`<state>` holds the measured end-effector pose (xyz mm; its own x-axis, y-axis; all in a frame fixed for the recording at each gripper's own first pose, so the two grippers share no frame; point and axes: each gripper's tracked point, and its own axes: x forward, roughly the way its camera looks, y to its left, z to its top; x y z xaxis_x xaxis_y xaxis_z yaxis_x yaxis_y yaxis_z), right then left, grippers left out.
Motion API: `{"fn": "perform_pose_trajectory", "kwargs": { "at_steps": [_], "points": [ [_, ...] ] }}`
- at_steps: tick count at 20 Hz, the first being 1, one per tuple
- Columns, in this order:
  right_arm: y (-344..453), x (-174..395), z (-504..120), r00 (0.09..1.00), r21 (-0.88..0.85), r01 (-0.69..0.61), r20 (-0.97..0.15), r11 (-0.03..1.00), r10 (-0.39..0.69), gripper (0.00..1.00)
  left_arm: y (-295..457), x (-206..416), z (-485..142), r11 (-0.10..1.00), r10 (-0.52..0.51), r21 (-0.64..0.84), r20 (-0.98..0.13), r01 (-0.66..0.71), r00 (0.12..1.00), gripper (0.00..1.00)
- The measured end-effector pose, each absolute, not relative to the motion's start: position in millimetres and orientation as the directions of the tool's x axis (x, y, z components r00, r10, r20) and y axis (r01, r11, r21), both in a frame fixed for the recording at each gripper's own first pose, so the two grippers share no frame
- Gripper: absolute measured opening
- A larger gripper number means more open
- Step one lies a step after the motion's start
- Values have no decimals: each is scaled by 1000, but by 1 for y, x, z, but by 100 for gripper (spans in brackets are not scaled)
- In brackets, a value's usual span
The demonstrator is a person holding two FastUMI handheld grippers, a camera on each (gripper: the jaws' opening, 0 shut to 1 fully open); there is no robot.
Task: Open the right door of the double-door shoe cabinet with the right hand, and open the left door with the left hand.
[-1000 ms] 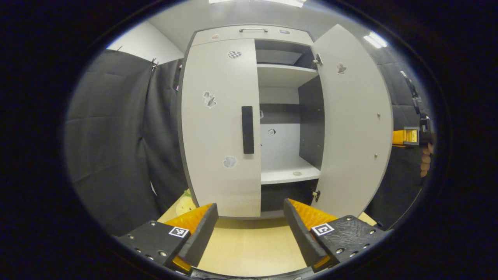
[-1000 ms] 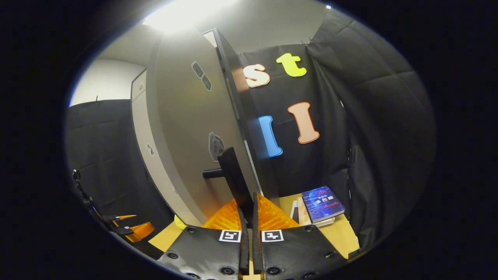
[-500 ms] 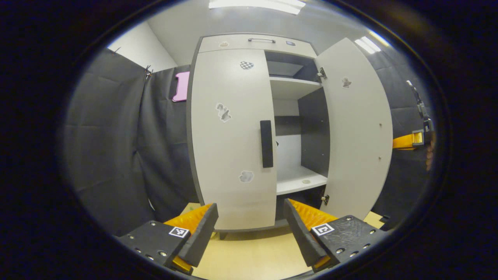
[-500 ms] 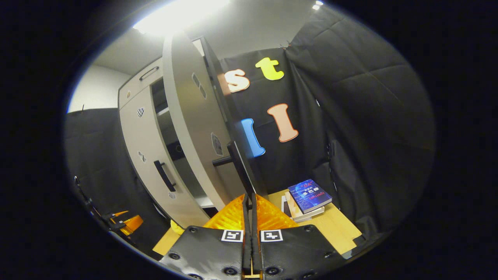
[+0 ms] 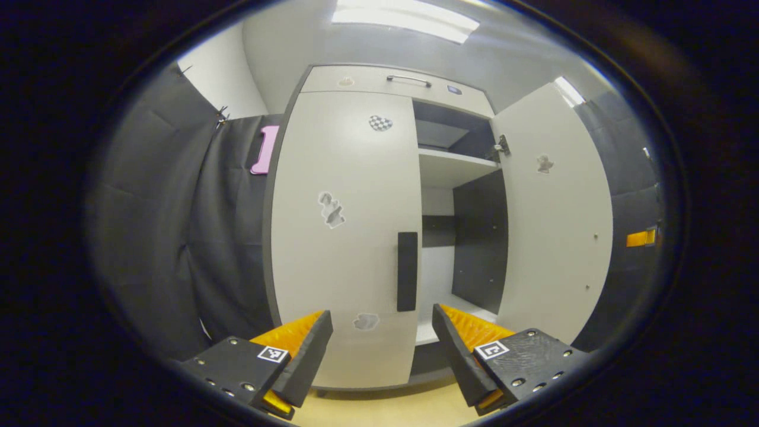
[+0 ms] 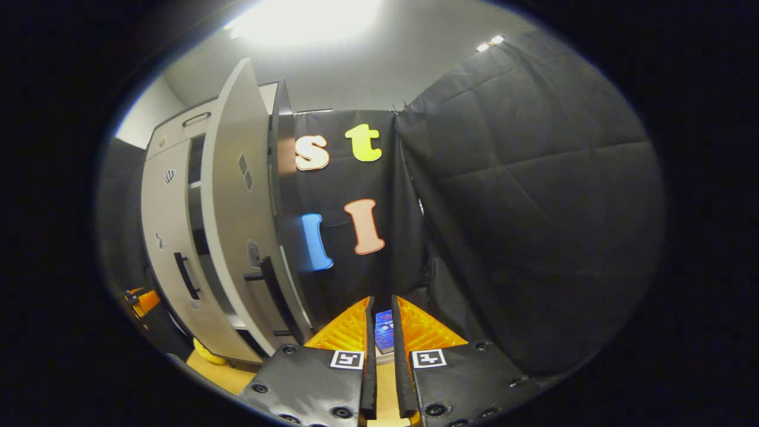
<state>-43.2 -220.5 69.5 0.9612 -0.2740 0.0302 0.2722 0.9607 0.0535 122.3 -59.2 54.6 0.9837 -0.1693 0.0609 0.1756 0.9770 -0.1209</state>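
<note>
**Left gripper view: right door swung out, left door yet to be opened**

Left gripper view faces the shoe cabinet (image 5: 379, 77) head-on. Its right door (image 5: 554, 213) stands swung wide, baring the shelves (image 5: 453, 166) and dark inner wall. The left door (image 5: 338, 237) sits flush and closed, its dark vertical handle (image 5: 407, 271) near the inner edge. The left gripper (image 5: 382, 344) hangs in front of that door with its fingers spread wide apart, holding nothing; the handle lies just above the gap between them, not touched.

In the right gripper view, the right gripper (image 6: 380, 356) is off the cabinet, pointed toward the black cloth wall. Its fingers are nearly together with a thin slit between them and nothing gripped; a blue book (image 6: 384, 331) shows through the slit, farther off. The opened right door (image 6: 237, 219) and its handle (image 6: 270, 284) stand to the left, well apart from these fingers.

By my reading the task is about half done: the right-hand half looks complete, and what remains is for the left fingers to take the left handle and pull that door outward.
</note>
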Motion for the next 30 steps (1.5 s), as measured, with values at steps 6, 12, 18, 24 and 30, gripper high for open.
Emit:
{"fn": "perform_pose_trajectory", "kwargs": {
  "at_steps": [6,12,18,24,30],
  "points": [
    [-249,21,71,962,10,270,37,963,-270,99,-82,178,74,984,-135,-103,80,143,988,98],
    [-280,72,62,962,14,272,21,962,-272,98,-97,226,72,993,-77,-83,46,81,996,100],
    [-300,119,57,970,39,242,-11,969,-242,98,-112,249,70,997,-33,-67,25,35,999,73],
    [-312,154,64,976,49,215,16,975,-216,98,-113,252,76,989,-1,-145,37,6,999,31],
    [-320,178,59,983,73,184,-6,980,-184,97,-114,253,71,996,28,-91,10,-27,1000,26]
  ]
}}
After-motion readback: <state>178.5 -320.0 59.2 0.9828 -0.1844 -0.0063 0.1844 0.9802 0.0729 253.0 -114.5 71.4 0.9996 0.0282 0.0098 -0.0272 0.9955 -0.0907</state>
